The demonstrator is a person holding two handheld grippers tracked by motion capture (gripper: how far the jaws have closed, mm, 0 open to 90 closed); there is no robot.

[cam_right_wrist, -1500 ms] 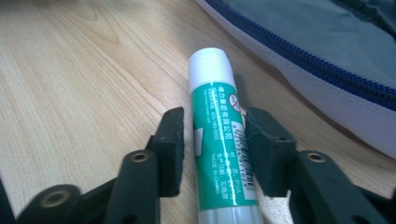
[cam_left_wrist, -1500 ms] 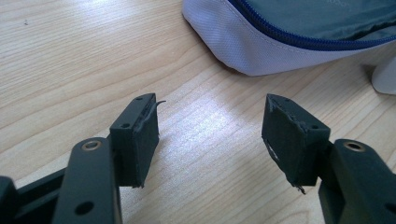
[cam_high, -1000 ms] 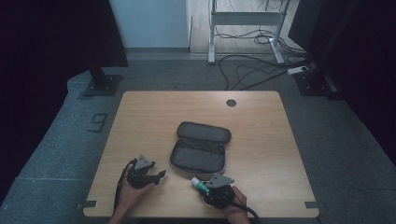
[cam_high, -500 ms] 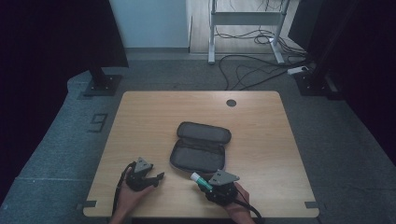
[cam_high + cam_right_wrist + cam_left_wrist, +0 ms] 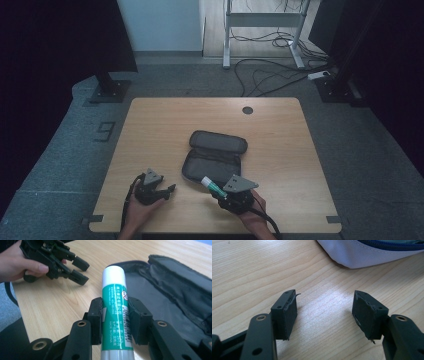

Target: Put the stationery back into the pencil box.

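A dark grey pencil case (image 5: 215, 157) lies unzipped and spread flat at the middle of the wooden table (image 5: 280, 130). My right gripper (image 5: 218, 191) is shut on a green glue stick (image 5: 210, 184) with a white cap, which hangs just above the table at the case's near edge. In the right gripper view both pads clamp the glue stick (image 5: 114, 300) around its label, its cap pointing toward the case (image 5: 172, 297). My left gripper (image 5: 169, 190) rests low at the front left, open with nothing between its fingers (image 5: 287, 312), bare wood beneath.
The case's pale outer fabric (image 5: 372, 252) lies just ahead of the left gripper. A round cable hole (image 5: 247, 110) sits near the table's far edge. Beyond the table are cables (image 5: 270, 75) on the floor and a desk frame (image 5: 260, 20).
My right gripper has risen a little with the glue stick, which now sits closer to the case's near edge. The left gripper has stayed put.
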